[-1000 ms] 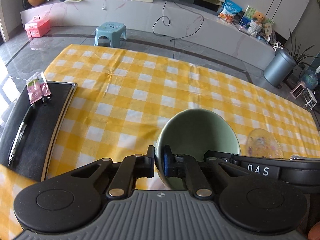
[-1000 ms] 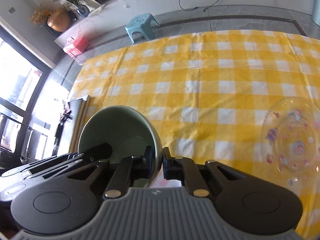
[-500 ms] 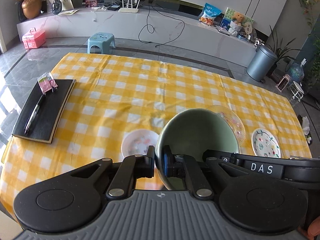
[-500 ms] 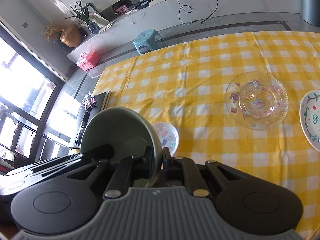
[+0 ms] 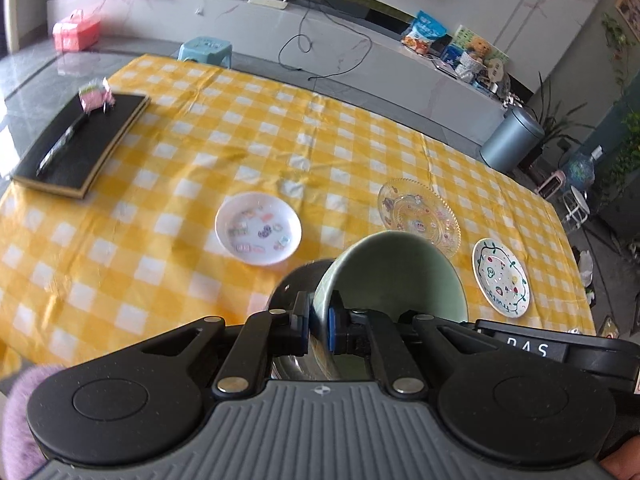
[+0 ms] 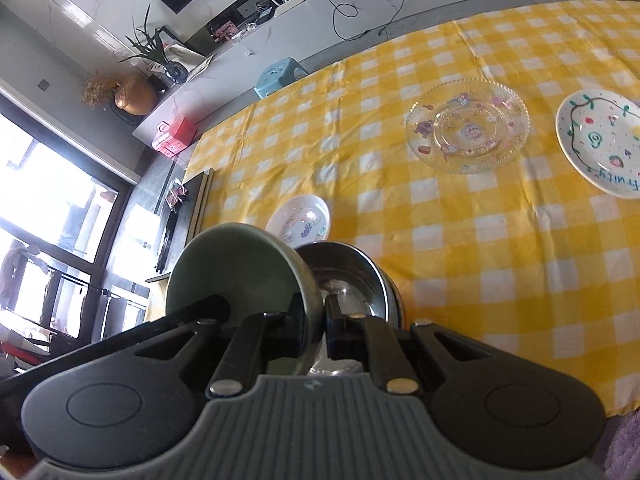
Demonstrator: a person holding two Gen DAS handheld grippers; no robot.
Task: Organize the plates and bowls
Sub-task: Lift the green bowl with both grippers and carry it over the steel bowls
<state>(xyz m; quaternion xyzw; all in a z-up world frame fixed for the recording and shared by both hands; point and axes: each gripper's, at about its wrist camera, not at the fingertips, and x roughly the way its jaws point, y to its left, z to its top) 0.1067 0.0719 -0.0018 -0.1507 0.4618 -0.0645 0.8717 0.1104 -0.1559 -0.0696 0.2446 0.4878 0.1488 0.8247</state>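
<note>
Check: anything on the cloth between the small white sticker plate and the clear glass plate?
Nothing: only bare yellow checked tablecloth lies between the small white plate and the glass plate. Both wrist views show it, the left most clearly.

On the tablecloth — saucer left, glass plate middle, painted plate right.

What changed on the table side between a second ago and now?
Both grippers pulled the green bowl back toward the table's near edge, over a steel bowl; three plates came into view. Unchanged: left gripper and right gripper stay clamped on the rim.
</note>
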